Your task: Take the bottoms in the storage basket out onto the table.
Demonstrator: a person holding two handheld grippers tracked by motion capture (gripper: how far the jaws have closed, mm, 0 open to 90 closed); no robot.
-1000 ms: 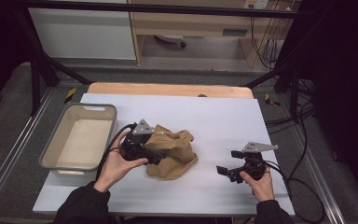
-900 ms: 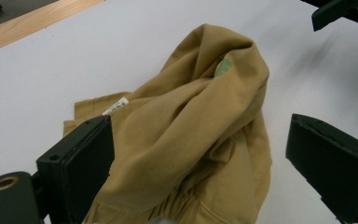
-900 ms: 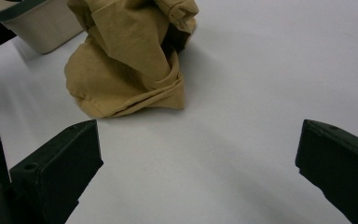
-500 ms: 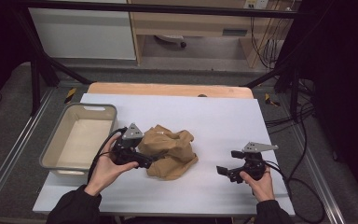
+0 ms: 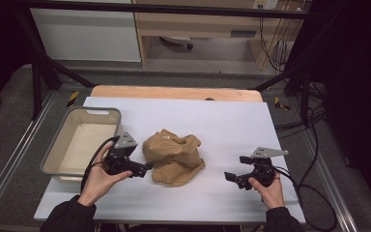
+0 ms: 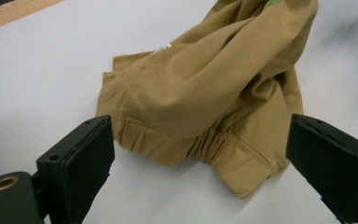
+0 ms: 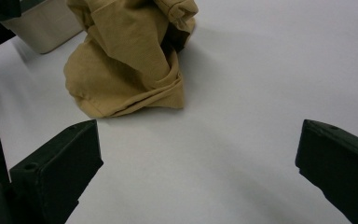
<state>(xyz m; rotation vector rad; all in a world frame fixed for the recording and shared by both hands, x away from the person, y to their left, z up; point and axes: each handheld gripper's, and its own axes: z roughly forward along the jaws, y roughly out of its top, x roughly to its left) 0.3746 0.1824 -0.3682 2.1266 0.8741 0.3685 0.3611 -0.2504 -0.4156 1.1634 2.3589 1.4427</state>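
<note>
One crumpled tan garment [image 5: 173, 157] lies bunched in a heap near the middle of the white table [image 5: 222, 125], a bit toward the person's side. Gathered elastic hem [image 6: 186, 144] faces the left gripper, folds piled up behind it (small pale tag or print visible on top, too small to read).

Left gripper [image 5: 145, 167] sits just beside the garment's left edge, tips pointing at it, jaws spread wide with nothing between them; the left gripper view puts the hem just ahead of the jaws, and contact is not clear. Left hand [image 5: 96, 179] wraps the gripper body, with the cable looping back toward the sleeve.

Right gripper [image 5: 232, 178] rests well apart from the cloth, on the right part of the table, jaws also wide apart and empty, aimed left toward the heap. Right hand [image 5: 269, 189] holds it from behind.

Beige plastic bin [image 5: 58, 164] stands at the table's left edge, just beside the left hand. Wooden strip [image 5: 174, 92] runs along the far edge of the table.
</note>
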